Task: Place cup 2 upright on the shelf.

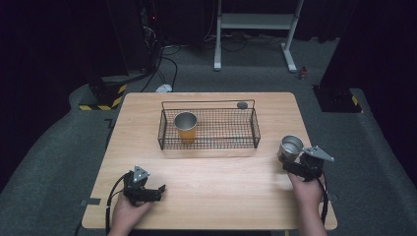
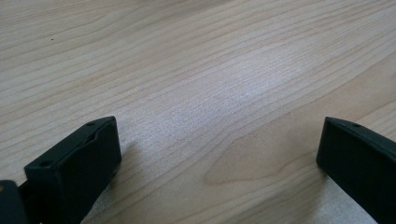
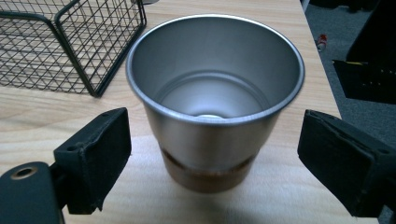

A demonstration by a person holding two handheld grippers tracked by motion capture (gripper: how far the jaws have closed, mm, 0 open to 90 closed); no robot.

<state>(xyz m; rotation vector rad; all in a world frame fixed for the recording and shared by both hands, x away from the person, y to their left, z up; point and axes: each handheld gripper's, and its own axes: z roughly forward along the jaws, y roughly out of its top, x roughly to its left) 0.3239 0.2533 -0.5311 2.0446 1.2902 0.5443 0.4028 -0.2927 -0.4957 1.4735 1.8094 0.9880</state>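
Note:
A steel cup with a brown base stands upright on the wooden table at the right. My right gripper is open just behind it. In the right gripper view the cup stands between the wide-apart jaws, touching neither; my right gripper is level with its lower part. A second steel cup with an orange base stands upright in the left part of a black wire basket. My left gripper rests low at the front left, open over bare wood.
A small dark round object lies on the table behind the basket's rear right corner. The basket's near corner is left of the cup in the right gripper view. The table's right edge and grey floor are close beside the right hand.

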